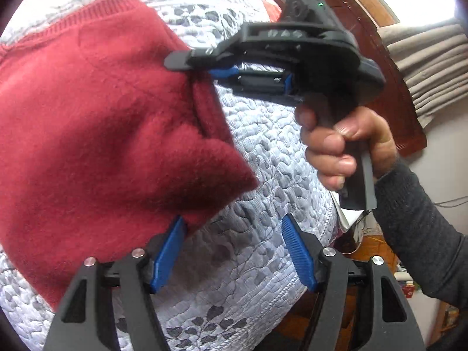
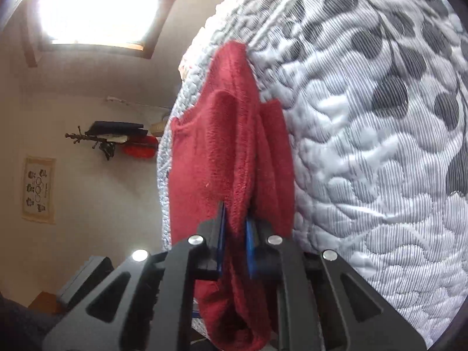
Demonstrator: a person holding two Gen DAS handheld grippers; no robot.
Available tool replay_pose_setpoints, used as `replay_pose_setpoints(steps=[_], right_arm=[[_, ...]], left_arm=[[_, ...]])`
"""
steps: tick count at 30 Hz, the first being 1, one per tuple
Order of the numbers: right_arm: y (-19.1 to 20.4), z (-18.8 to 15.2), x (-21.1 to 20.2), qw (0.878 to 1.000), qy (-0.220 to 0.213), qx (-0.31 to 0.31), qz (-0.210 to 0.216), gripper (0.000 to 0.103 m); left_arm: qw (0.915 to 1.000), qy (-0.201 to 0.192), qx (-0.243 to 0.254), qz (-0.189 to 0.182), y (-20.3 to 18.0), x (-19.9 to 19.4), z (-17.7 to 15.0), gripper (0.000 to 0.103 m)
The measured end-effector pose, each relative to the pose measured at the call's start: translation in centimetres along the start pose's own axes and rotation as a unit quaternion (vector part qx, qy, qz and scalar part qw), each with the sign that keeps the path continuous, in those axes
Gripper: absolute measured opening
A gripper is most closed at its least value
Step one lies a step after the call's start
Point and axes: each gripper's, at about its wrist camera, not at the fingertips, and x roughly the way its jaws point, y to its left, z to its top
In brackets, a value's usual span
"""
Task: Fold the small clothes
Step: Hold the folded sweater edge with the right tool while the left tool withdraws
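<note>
A small dark red knitted sweater (image 1: 87,122) lies on a white quilt with grey leaves (image 1: 263,152). In the left wrist view my left gripper (image 1: 234,251) stands open just off the sweater's lower right edge, its blue pads (image 1: 168,254) wide apart over the quilt. My right gripper (image 1: 201,64), held by a hand (image 1: 345,146), is pinching a fold at the sweater's right edge. Seen from the right wrist, the right gripper (image 2: 236,228) is shut on a bunch of the red sweater (image 2: 222,152), which fills the gap between its blue pads (image 2: 250,239).
The quilt's edge (image 1: 330,204) falls away to the right, with a dark wooden headboard (image 1: 395,87) and folded grey bedding (image 1: 430,58) beyond. A dark grey sleeve (image 1: 421,234) reaches in from the right. A bright window (image 2: 96,5) and a wall coat rack (image 2: 108,140) show in the right wrist view.
</note>
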Motion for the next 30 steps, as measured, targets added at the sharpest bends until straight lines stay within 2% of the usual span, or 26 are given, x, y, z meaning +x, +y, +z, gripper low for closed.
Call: replay_pose_setpoints(steps=[4,6,8,10,11,13,16,19,23,24,25,26,27,30], right_arm=[[0.0,-0.4,-0.6,1.0,-0.004,0.012,0.009,0.011],[1.8,-0.8,-2.3,1.0,-0.021,-0.014,0.016,0.01],[1.2,-0.7,-2.2,1.0,-0.015,-0.002,-0.006,0.01],[-0.7,-0.7,-1.4,0.999,-0.009,0.009,-0.046,0.012],[-1.3,-0.8,-1.1,0.998,-0.011,0.016,-0.052,0.02],[-1.2,-0.8,-1.8,0.999,-0.012,0.027,-0.022,0.035],[1.4,0.4,-4.4,0.998,-0.055,-0.001,-0.008,0.045],[2.9,2.7,-4.9,0.999,-0.054,-0.005,0.002,0.048],[3.3,5.0,-2.0,1.0,-0.02,-0.008,-0.015,0.05],[3.3,5.1,-1.5,1.0,-0.014,-0.008,-0.018,0.05],[3.4,5.4,-0.8,1.0,-0.007,-0.009,-0.016,0.044],[3.5,5.3,-0.1,1.0,-0.002,-0.01,-0.018,0.022],[3.8,5.5,0.1,1.0,-0.001,-0.016,-0.021,0.009],[5.3,5.8,-0.5,0.998,-0.032,-0.045,-0.031,0.008]], left_arm=[[0.9999,0.01,-0.013,-0.002,0.6,0.3,-0.6,0.068],[0.9998,0.006,-0.013,-0.012,0.4,-0.4,-0.8,0.068],[0.9998,0.002,-0.007,-0.019,0.3,-1.3,-1.1,0.068],[0.9997,0.004,-0.006,-0.023,0.4,-1.6,-1.4,0.068],[0.9998,0.004,-0.004,-0.019,0.4,-1.9,-1.6,0.068],[0.9998,0.001,-0.008,-0.016,0.6,-2.7,-1.7,0.068],[0.9995,-0.018,-0.021,-0.016,1.3,-4.1,-2.0,0.069],[0.9988,-0.021,-0.043,-0.008,2.8,-4.1,-2.3,0.069],[0.9981,-0.021,-0.057,-0.004,3.6,-3.9,-2.3,0.069],[0.9982,-0.021,-0.056,-0.004,3.6,-3.9,-2.3,0.069],[0.9983,-0.022,-0.055,-0.004,3.5,-3.8,-2.3,0.069],[0.9983,-0.023,-0.054,-0.005,3.5,-3.8,-2.3,0.069],[0.9982,-0.022,-0.055,-0.006,3.6,-3.8,-2.3,0.069],[0.998,-0.019,-0.059,-0.007,4.2,-3.4,-2.1,0.069]])
